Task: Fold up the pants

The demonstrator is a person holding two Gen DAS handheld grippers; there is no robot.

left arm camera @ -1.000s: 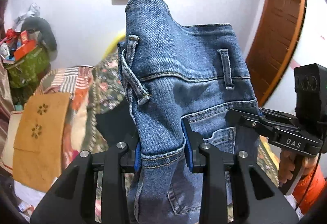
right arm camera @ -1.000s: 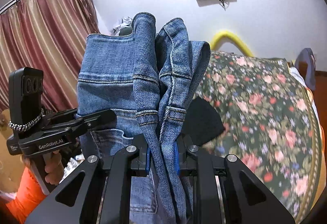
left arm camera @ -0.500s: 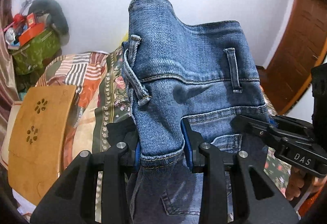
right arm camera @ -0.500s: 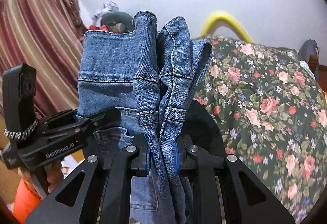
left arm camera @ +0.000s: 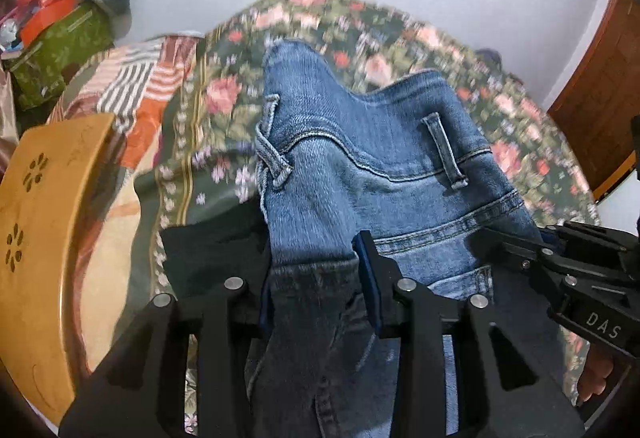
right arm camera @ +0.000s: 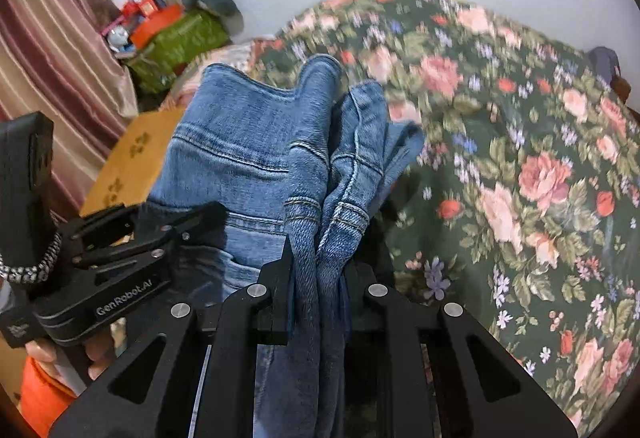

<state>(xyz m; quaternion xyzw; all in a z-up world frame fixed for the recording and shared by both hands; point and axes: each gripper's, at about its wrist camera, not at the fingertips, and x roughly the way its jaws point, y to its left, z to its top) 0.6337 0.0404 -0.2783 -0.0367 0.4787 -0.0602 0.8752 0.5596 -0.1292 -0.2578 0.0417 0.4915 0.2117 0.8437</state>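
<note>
Both tools had dipped toward the floral bed, the jeans hanging above it by the waistband, long axis downward, the left tool easing open around one corner, the right tool clamped on the bunched other.

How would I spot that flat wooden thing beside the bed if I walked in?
Start at the bed under the dark flowered bedspread. Go to its side where a striped orange and white cloth lies, below the heap of boxes against the wall. There sits the wooden board: honey-coloured, smooth, with rounded corners, and, unlike all the fabric around it, pierced by two small flower-shaped cut-outs.
</note>
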